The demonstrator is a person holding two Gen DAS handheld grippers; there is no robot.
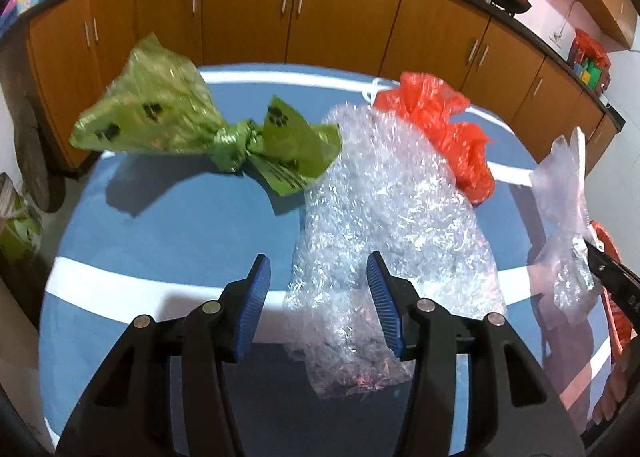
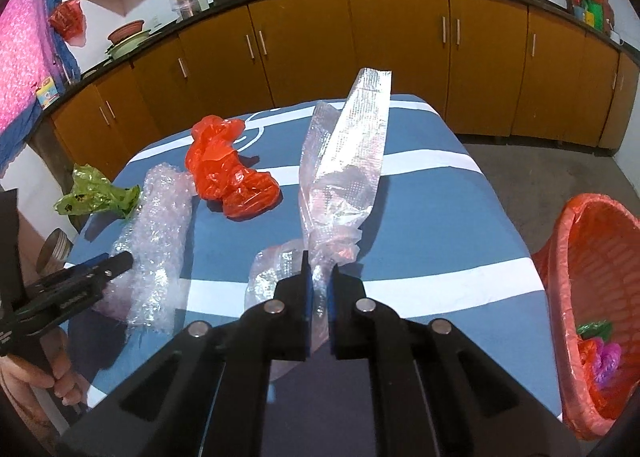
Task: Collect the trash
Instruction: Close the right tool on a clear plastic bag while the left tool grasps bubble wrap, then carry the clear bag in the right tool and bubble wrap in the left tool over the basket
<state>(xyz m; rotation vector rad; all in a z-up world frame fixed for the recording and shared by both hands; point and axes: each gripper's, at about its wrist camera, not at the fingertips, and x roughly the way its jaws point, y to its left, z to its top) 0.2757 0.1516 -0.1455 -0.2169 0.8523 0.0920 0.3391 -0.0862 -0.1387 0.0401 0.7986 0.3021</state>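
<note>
A few scraps already lie in the orange basket (image 2: pixel 592 257) right of the right gripper (image 2: pixel 320 277), which pinches a clear plastic bag (image 2: pixel 344 161), while bubble wrap (image 1: pixel 384 209) sits ungripped between the open left gripper's (image 1: pixel 318 277) jaws, a green bag (image 1: pixel 168 113) and red bag (image 1: pixel 444 125) beyond.

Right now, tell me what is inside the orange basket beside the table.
The orange basket holds a green scrap, an orange piece and a pink-purple crumple, lying at its bottom. The basket's near wall and the picture's edge hide the rest of the inside.
</note>
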